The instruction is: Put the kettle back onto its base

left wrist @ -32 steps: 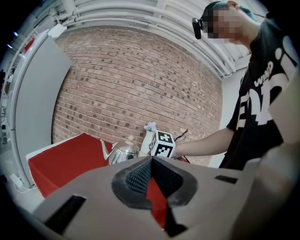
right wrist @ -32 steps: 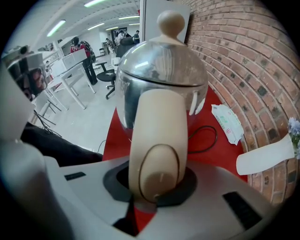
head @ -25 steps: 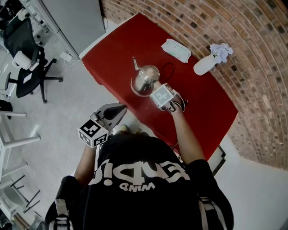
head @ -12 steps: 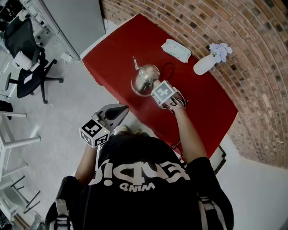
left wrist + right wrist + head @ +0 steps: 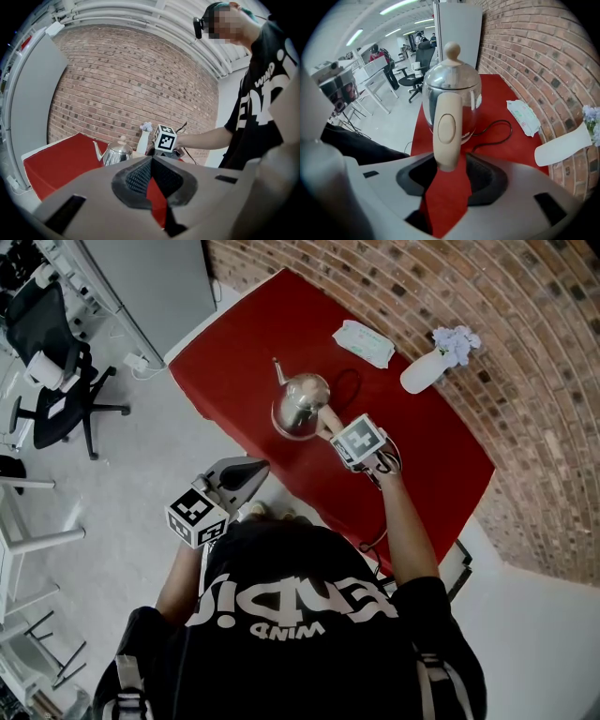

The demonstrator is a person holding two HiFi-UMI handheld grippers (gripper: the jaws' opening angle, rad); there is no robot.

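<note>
A shiny steel kettle (image 5: 302, 404) stands upright on the red table (image 5: 234, 343), with a black cord (image 5: 353, 382) looping out from under it. Its base is hidden beneath it. In the right gripper view the kettle (image 5: 452, 84) fills the middle, and its cream handle (image 5: 447, 129) hangs down between my jaws. My right gripper (image 5: 333, 427) is just behind the handle. Its jaws are opening, and a gap shows beside the handle, so the pads do not press it. My left gripper (image 5: 255, 467) hovers off the table's near edge, shut and empty, pointing at the kettle (image 5: 117, 152).
A white pack of wipes (image 5: 366, 343) and a white vase with pale flowers (image 5: 422, 371) lie near the brick wall. An office chair (image 5: 56, 362) and a grey cabinet (image 5: 159, 287) stand on the floor to the left.
My right gripper has let go of the kettle's handle and drawn back to the right and upward. The kettle stays put. The left gripper has not moved.
</note>
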